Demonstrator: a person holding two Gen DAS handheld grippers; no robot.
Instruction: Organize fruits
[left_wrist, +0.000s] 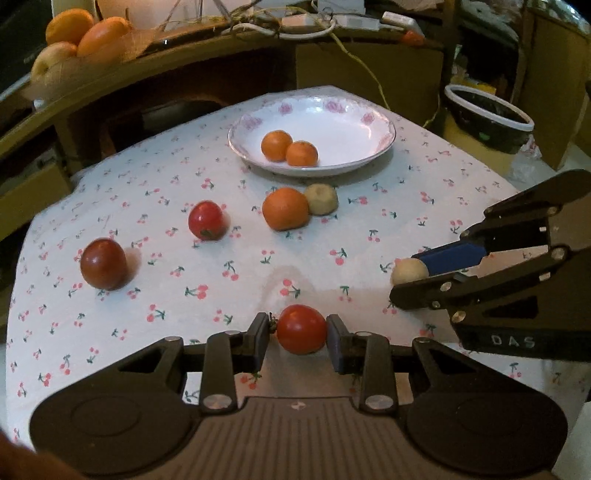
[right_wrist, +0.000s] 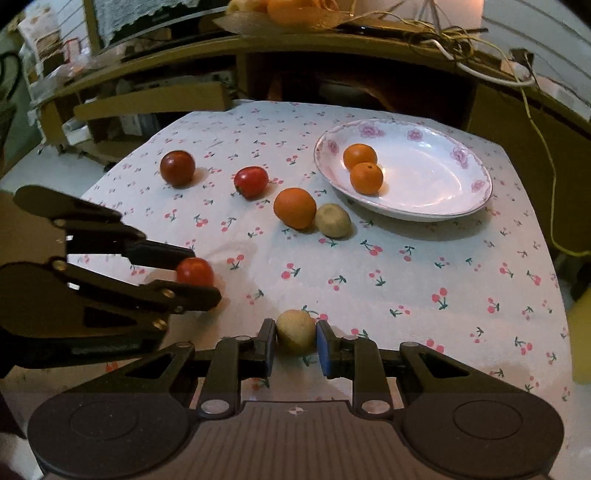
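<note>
Left gripper (left_wrist: 298, 338) clamped on a red tomato (left_wrist: 301, 328); right gripper (right_wrist: 296, 341) clenched on a pale yellowish fruit (right_wrist: 295, 331), near the table's front edge.

Left claw (left_wrist: 301, 334) clamped on a red tomato (left_wrist: 301, 328) near the counter's (left_wrist: 406, 206) front edge. Right claw (left_wrist: 408, 275) at the right edge grips a pale round fruit (left_wrist: 408, 270). Plate (left_wrist: 354, 122) at the far edge holds two oranges (left_wrist: 289, 147).

Two close wrist views angled down across one cloth-covered table (left_wrist: 155, 206), plate (right_wrist: 476, 205) in both
</note>
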